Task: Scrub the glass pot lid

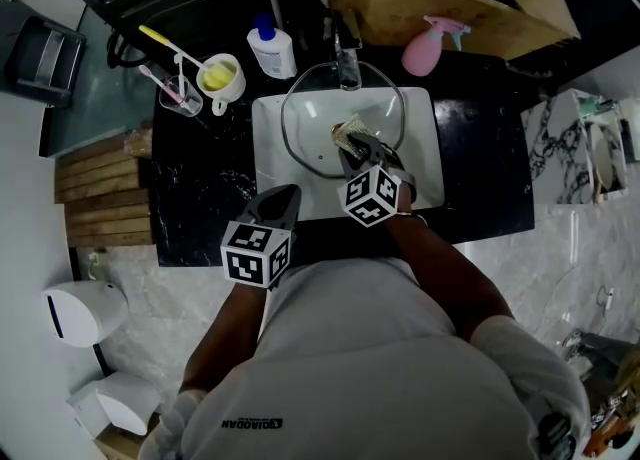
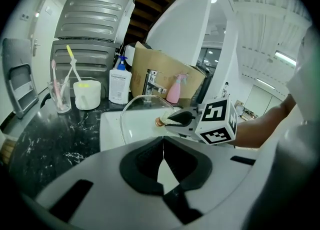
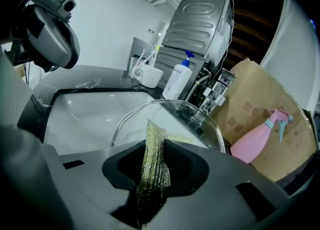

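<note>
Right now our right tool point(image 3: 152, 166) is clamped on a glittery gold-green scrubbing cloth point(image 3: 151, 146), whose free end sticks out ahead of the jaws. Directly in front of that tool is the round, metal-rimmed glass pot lid point(image 3: 192, 119). It rests in the white rectangular sink basin point(image 1: 275, 163) with its far edge up by the chrome tap point(image 1: 346, 63). In the head view the cloth meets the glass near the lid's middle, but we cannot tell how firmly it presses. Our left tool point(image 2: 163, 146) has its jaws shut together with nothing between them. It hangs over the near edge of the basin, beside and behind the right tool, apart from the lid.

To scrub well, we judge that the grip must be tight enough that the cloth cannot slip out. We should lay the cloth's flat side on the glass rather than its tip, and work in overlapping circles from the middle out to the rim. The lid looks free to slide or tip, so steadying its near rim with the left tool would probably help.
</note>
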